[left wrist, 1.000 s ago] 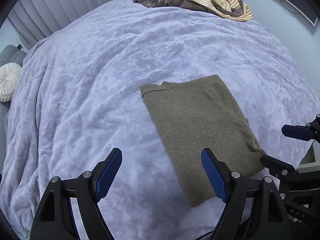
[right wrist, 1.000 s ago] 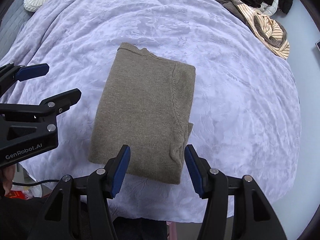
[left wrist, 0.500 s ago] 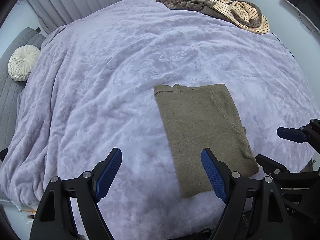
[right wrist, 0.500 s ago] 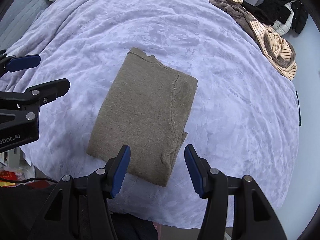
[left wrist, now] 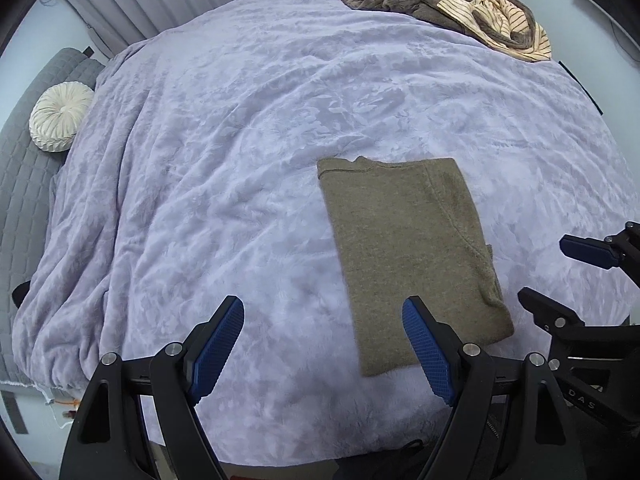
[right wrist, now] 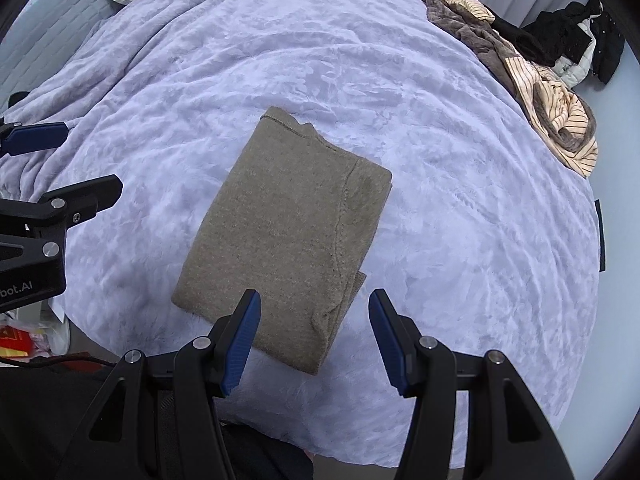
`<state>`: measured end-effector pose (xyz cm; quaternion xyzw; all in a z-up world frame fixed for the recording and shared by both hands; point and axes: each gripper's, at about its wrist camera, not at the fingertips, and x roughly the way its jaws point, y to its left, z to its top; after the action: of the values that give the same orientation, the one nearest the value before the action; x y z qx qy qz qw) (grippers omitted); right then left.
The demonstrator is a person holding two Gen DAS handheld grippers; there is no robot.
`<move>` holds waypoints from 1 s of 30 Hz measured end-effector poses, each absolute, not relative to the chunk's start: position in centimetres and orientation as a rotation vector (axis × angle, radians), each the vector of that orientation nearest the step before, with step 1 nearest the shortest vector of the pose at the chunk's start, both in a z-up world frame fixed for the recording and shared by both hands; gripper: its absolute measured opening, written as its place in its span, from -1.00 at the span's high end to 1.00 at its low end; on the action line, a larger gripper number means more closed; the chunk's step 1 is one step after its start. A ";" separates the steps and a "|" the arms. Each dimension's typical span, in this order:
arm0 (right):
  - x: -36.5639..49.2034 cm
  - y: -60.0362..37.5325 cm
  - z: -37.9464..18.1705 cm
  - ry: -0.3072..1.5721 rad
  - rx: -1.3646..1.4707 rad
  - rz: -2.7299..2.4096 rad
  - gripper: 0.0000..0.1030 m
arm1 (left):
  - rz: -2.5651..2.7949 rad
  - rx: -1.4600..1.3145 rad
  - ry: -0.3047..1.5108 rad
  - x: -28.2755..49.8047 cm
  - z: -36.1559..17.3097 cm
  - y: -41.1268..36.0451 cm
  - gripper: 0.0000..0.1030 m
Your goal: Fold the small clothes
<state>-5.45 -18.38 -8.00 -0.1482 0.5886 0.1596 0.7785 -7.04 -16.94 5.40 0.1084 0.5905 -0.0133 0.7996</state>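
Observation:
A folded olive-brown knit top lies flat on the lavender bedspread, a neat rectangle with its neckline at the far end; it also shows in the right wrist view. My left gripper is open and empty, held above the bed's near edge, to the left of the top's near corner. My right gripper is open and empty, hovering over the top's near right corner. Each gripper shows at the edge of the other's view.
A heap of unfolded clothes, brown, striped cream and black, lies at the bed's far right corner. A round white cushion rests on a grey quilted surface at the far left. The bed's near edge drops off just below the grippers.
Both grippers have drawn back and upward from the folded top, so it looks smaller and farther. The top has not moved. Both stay open.

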 end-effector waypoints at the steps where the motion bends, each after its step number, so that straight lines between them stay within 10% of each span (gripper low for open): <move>1: -5.4 -18.4 -8.0 1.272 -0.320 0.345 -0.16 | -0.041 0.225 1.266 -7.1 5.5 -17.0 -0.60; 30: -5.0 -18.0 -7.6 1.271 -0.332 0.275 -0.16 | -0.122 0.245 1.230 -5.4 6.0 -17.2 -0.60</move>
<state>-4.96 -18.01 -7.59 -0.1536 0.5890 0.1275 0.7831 -5.36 -17.17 5.98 0.1145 0.5749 -0.0570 0.8082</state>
